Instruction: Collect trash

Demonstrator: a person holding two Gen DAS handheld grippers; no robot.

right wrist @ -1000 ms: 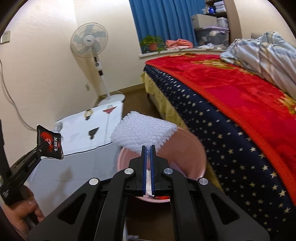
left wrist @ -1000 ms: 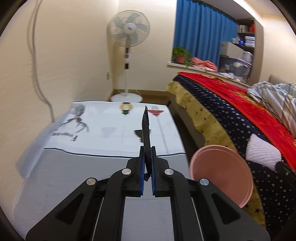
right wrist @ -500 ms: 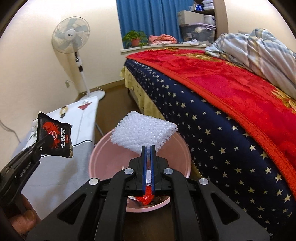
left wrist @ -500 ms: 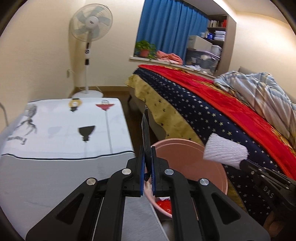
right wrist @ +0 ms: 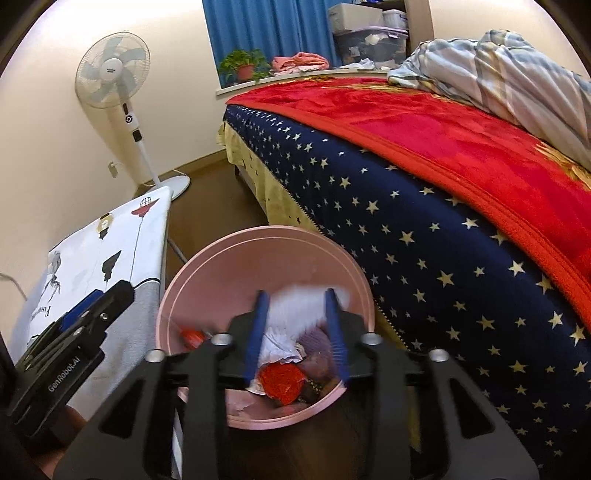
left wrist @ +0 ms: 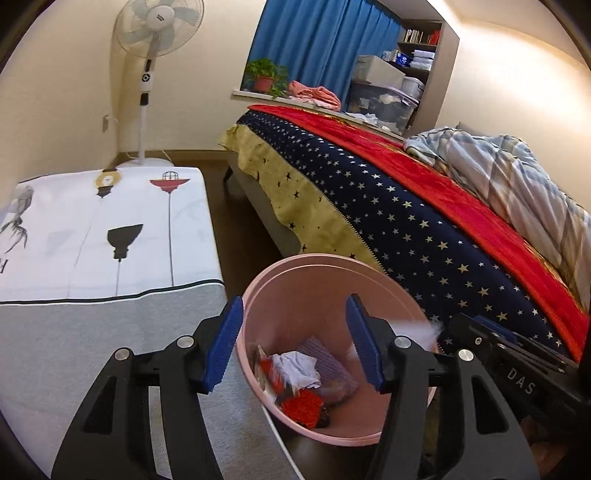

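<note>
A pink bin (left wrist: 314, 258) stands on the floor between the bed and a cloth-covered table, with crumpled white paper (left wrist: 295, 365) and a red wad (left wrist: 301, 402) inside. My left gripper (left wrist: 293, 314) hangs over the bin's near rim, its jaws opening with nothing between the blue pads. My right gripper (right wrist: 295, 295) is also over the bin (right wrist: 266, 232), jaws opening. A blurred white bubble-wrap piece (right wrist: 308, 299) sits loose between its fingertips, not pressed. Each wrist view shows the other gripper at its edge: the right one (left wrist: 480, 332) and the left one (right wrist: 92, 306).
The bed with a star-patterned blanket (left wrist: 406, 221) and red cover runs along the right of the bin. A table under a white printed cloth (left wrist: 92, 240) is on the left. A standing fan (left wrist: 159, 33) is by the far wall. A hand (right wrist: 74, 417) holds the left gripper.
Both grippers came down over the bin and went from shut to open. The black snack packet has left the left gripper. The bubble wrap is no longer clamped by the right one.
</note>
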